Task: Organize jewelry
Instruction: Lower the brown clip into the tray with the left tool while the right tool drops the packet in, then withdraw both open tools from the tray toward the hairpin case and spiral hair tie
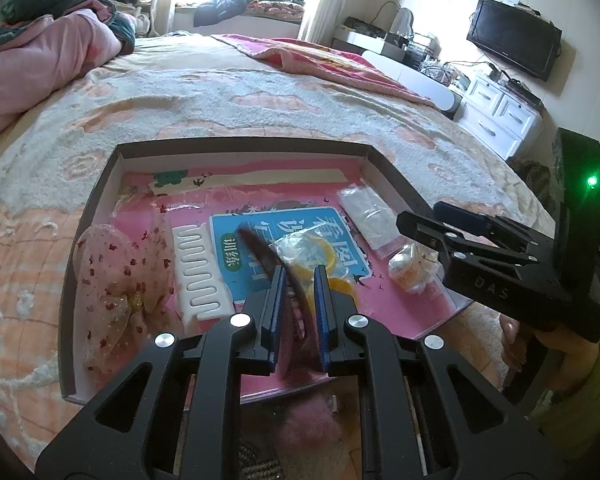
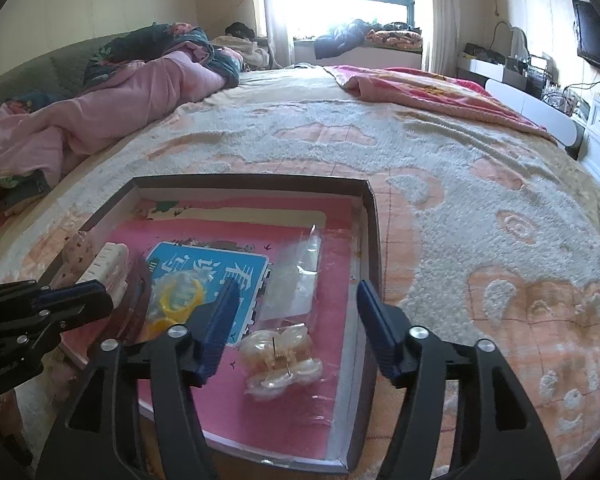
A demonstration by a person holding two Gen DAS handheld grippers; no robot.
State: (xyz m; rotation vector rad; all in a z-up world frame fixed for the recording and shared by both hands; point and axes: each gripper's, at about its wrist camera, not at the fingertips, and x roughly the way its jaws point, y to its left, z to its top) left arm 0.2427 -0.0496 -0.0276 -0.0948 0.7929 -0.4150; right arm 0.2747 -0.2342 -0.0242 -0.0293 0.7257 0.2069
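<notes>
A shallow cardboard box (image 1: pixel 112 184) (image 2: pixel 374 240) lies on the bed with a pink book (image 2: pixel 332 312) inside as its floor. My left gripper (image 1: pixel 300 280) is shut on a dark brown hair clip (image 1: pixel 260 248) and holds it over the box's front. Under it lies a bagged yellow ring (image 1: pixel 324 256) (image 2: pixel 180 292). My right gripper (image 2: pixel 294 296) is open and empty above a pearly claw clip in a bag (image 2: pixel 280 360) (image 1: pixel 408 268). A white comb clip (image 1: pixel 198 272) (image 2: pixel 104 268), a pink mesh bow (image 1: pixel 116 280) and a clear bag (image 1: pixel 370 216) (image 2: pixel 296 280) also lie in the box.
The box rests on a cream and peach blanket (image 2: pixel 480 220). Pink bedding (image 2: pixel 100 120) is piled at the far left. A white dresser (image 1: pixel 500 116) and a wall TV (image 1: pixel 514 36) stand at the right. The right gripper also shows in the left wrist view (image 1: pixel 420 224).
</notes>
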